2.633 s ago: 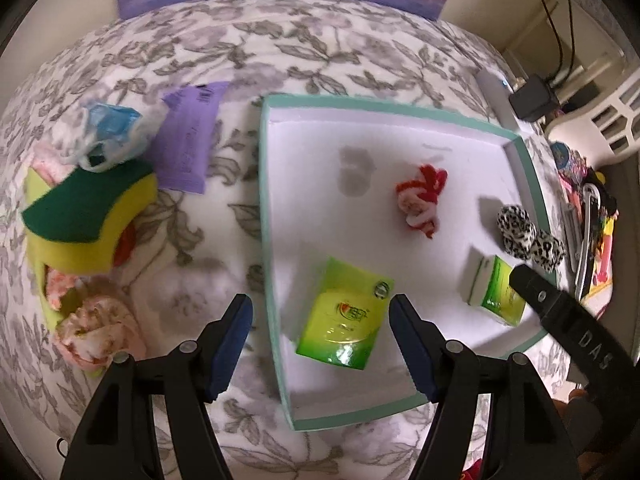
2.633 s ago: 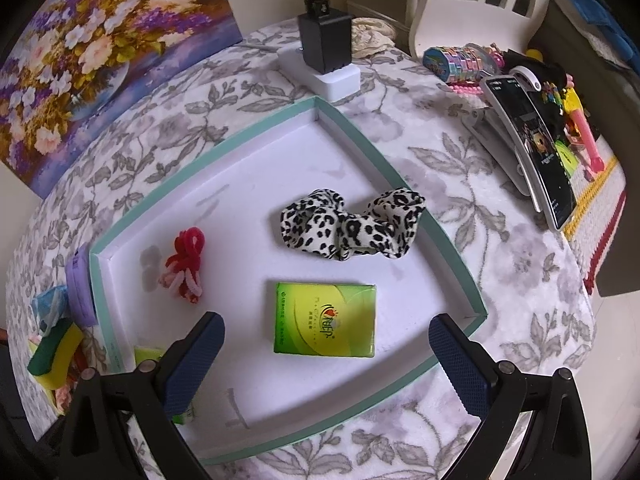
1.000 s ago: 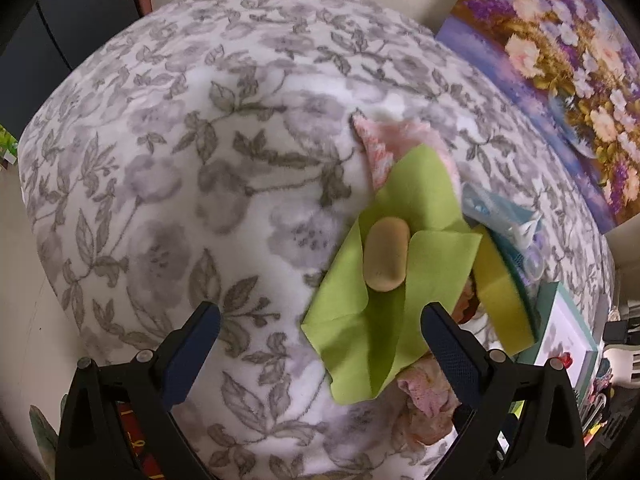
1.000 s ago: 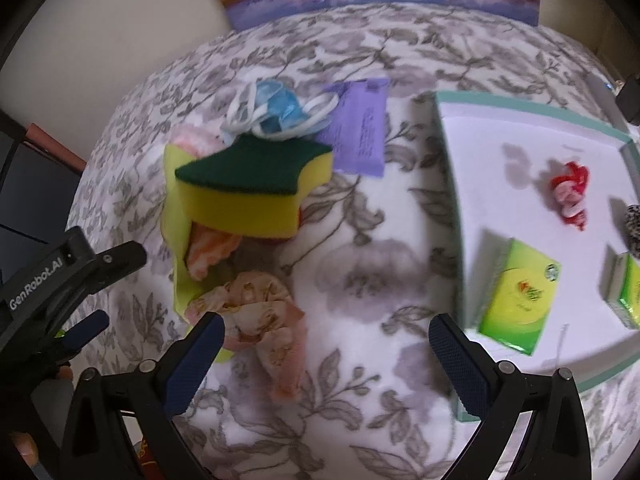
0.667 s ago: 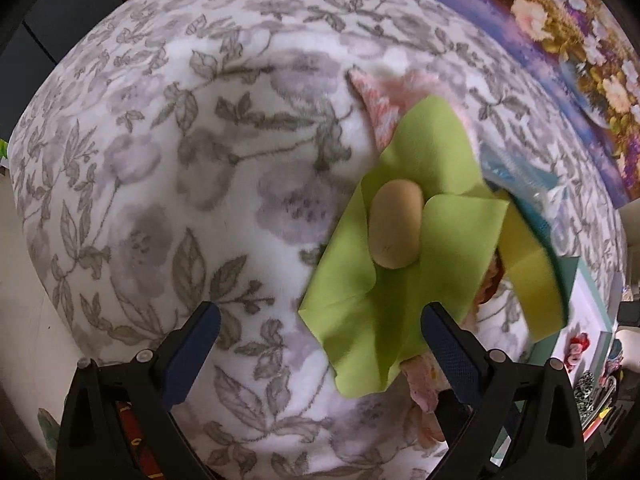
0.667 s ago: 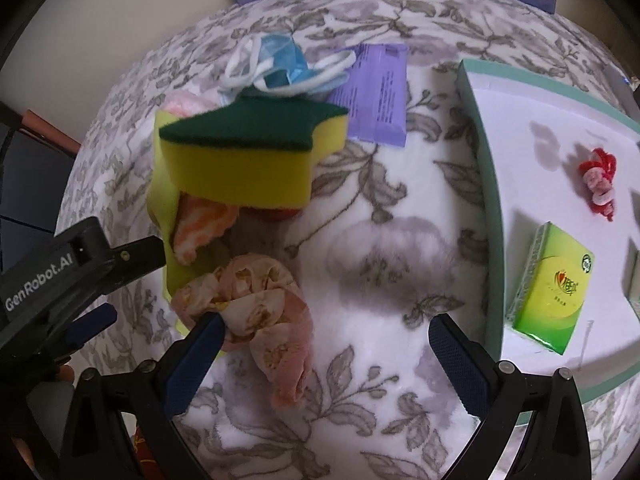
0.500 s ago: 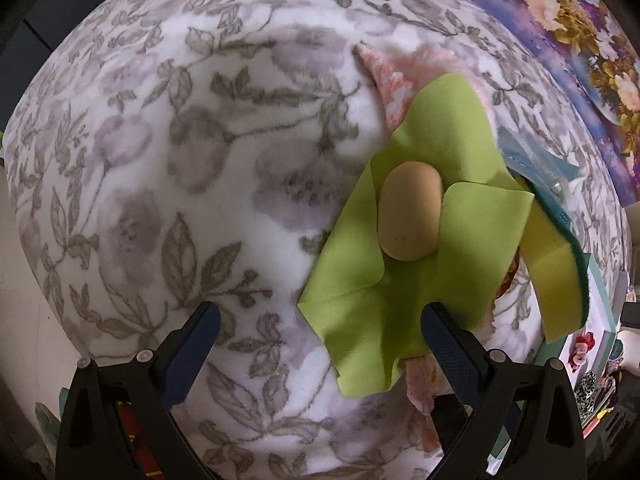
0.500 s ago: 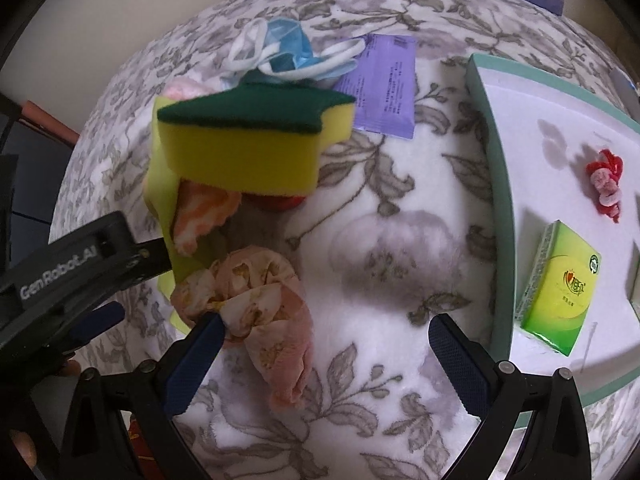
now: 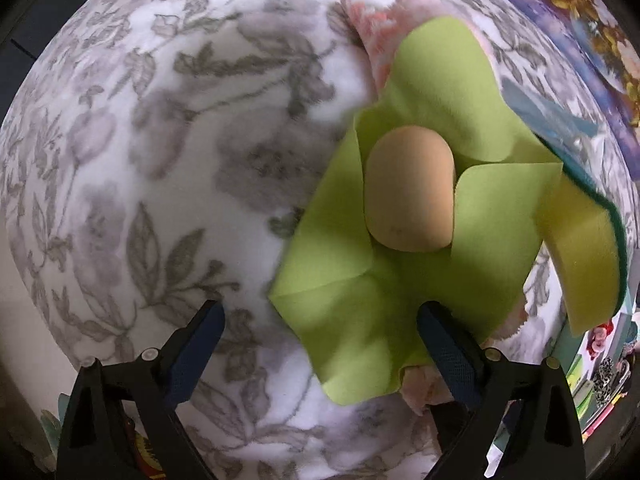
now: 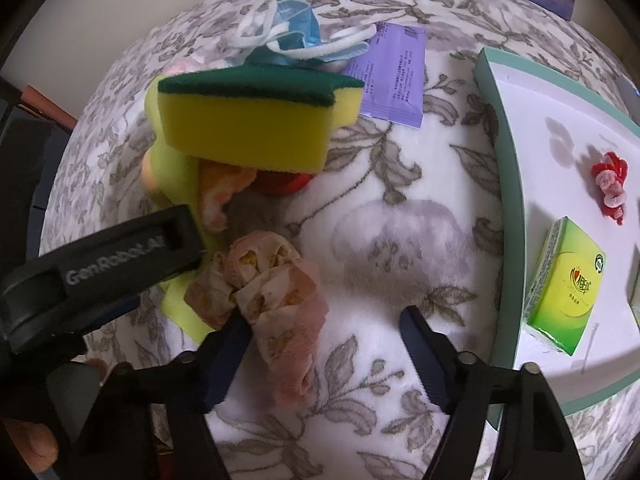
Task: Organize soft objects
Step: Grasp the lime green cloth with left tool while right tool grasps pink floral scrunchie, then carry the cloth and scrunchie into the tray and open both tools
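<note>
The yellow sponge (image 10: 248,128) with its green scouring top sits on the heap of soft things on the floral blanket (image 10: 400,240). Just below the sponge lies a crumpled peach floral cloth (image 10: 276,300). The right gripper (image 10: 324,344) hangs over that cloth, its jaws closing with the cloth's lower end between them; its left pad looks to brush the fabric, though blur makes contact uncertain. Under the sponge spreads a lime-green cloth (image 9: 400,280) with a tan egg-shaped sponge (image 9: 410,188) on it. The left gripper (image 9: 318,344) stands wide open over the cloth's corner, gripping nothing. Right of the sponge, well apart, is the teal-rimmed tray (image 10: 490,92) with a green tissue pack (image 10: 564,284).
</note>
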`<state>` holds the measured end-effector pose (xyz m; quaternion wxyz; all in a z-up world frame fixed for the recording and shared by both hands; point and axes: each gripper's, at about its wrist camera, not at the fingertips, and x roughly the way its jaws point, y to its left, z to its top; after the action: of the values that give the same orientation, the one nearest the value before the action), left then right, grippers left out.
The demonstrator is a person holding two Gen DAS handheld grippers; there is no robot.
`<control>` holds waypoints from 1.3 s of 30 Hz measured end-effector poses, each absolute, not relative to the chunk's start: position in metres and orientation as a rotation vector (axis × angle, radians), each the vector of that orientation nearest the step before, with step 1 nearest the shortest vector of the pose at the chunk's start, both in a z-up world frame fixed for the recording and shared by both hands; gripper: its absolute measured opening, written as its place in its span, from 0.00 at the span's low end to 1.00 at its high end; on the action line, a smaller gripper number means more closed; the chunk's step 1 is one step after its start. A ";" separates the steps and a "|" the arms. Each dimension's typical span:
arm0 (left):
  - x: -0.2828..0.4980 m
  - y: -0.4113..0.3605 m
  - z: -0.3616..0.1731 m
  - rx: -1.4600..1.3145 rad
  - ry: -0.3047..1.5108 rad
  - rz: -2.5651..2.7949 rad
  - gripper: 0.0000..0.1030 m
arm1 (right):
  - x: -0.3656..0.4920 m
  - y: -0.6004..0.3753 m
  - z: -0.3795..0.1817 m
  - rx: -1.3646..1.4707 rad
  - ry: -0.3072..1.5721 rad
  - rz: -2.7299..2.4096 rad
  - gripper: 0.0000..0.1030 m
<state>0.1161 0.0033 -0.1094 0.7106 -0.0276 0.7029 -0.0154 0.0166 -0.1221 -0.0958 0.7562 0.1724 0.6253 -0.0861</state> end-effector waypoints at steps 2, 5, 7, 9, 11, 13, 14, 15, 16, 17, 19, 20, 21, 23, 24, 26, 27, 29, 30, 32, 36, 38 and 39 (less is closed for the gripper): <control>0.115 -0.001 -0.112 -0.049 1.562 -0.035 0.93 | 0.015 -0.125 -0.096 0.376 1.363 -0.188 0.69; 0.114 -0.006 -0.114 -0.026 1.556 -0.034 0.83 | 0.010 -0.131 -0.093 0.379 1.361 -0.192 0.57; 0.112 -0.011 -0.114 -0.014 1.548 -0.029 0.75 | 0.009 -0.131 -0.093 0.379 1.360 -0.189 0.50; 0.110 -0.013 -0.108 -0.001 1.534 -0.040 0.68 | 0.009 -0.131 -0.092 0.383 1.358 -0.179 0.42; 0.109 -0.020 -0.106 0.015 1.522 -0.060 0.57 | 0.010 -0.129 -0.092 0.381 1.357 -0.167 0.36; 0.108 -0.025 -0.103 0.030 1.512 -0.080 0.48 | 0.011 -0.128 -0.091 0.387 1.357 -0.157 0.32; 0.107 -0.027 -0.102 0.033 1.508 -0.090 0.41 | 0.011 -0.129 -0.090 0.389 1.357 -0.155 0.32; 0.106 -0.030 -0.101 0.033 1.505 -0.102 0.38 | 0.012 -0.132 -0.089 0.391 1.356 -0.156 0.31; 0.106 -0.032 -0.101 0.033 1.502 -0.112 0.32 | 0.012 -0.133 -0.089 0.395 1.355 -0.157 0.31; 0.105 -0.033 -0.100 0.029 1.500 -0.120 0.28 | 0.012 -0.134 -0.088 0.400 1.355 -0.158 0.31; 0.105 -0.036 -0.099 0.020 1.496 -0.142 0.20 | 0.012 -0.137 -0.089 0.407 1.356 -0.160 0.31; 0.105 -0.038 -0.097 0.020 1.495 -0.147 0.14 | 0.012 -0.140 -0.086 0.408 1.356 -0.160 0.31; 0.102 -0.041 -0.095 0.019 1.493 -0.155 0.11 | 0.012 -0.140 -0.086 0.408 1.356 -0.160 0.31; 0.102 -0.045 -0.094 0.007 1.493 -0.176 0.08 | 0.012 -0.140 -0.085 0.409 1.356 -0.160 0.31; 0.100 -0.047 -0.094 -0.008 1.495 -0.188 0.07 | 0.013 -0.141 -0.085 0.411 1.355 -0.160 0.31; 0.099 -0.049 -0.095 -0.042 1.503 -0.202 0.06 | 0.008 -0.143 -0.086 0.417 1.353 -0.160 0.31; 0.099 -0.049 -0.094 -0.064 1.507 -0.207 0.06 | 0.008 -0.145 -0.086 0.422 1.351 -0.161 0.31; 0.099 -0.046 -0.095 -0.119 1.516 -0.224 0.05 | 0.005 -0.148 -0.083 0.429 1.349 -0.163 0.29; 0.100 -0.041 -0.099 -0.147 1.522 -0.236 0.05 | 0.005 -0.150 -0.083 0.431 1.347 -0.164 0.29; 0.100 -0.039 -0.100 -0.203 1.529 -0.263 0.05 | 0.005 -0.151 -0.082 0.432 1.344 -0.167 0.26; 0.098 -0.040 -0.086 -0.228 1.477 -0.295 0.05 | 0.004 -0.151 -0.078 0.431 1.336 -0.159 0.20; 0.098 -0.039 -0.076 -0.230 1.445 -0.304 0.05 | 0.006 -0.148 -0.076 0.431 1.331 -0.157 0.17; 0.099 -0.038 -0.073 -0.234 1.436 -0.309 0.05 | 0.005 -0.149 -0.075 0.432 1.326 -0.157 0.16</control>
<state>0.0989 -0.0379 -0.0734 0.7361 -0.1064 0.6535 -0.1405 0.0053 -0.1492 -0.0747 0.7637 0.1988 0.6099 -0.0723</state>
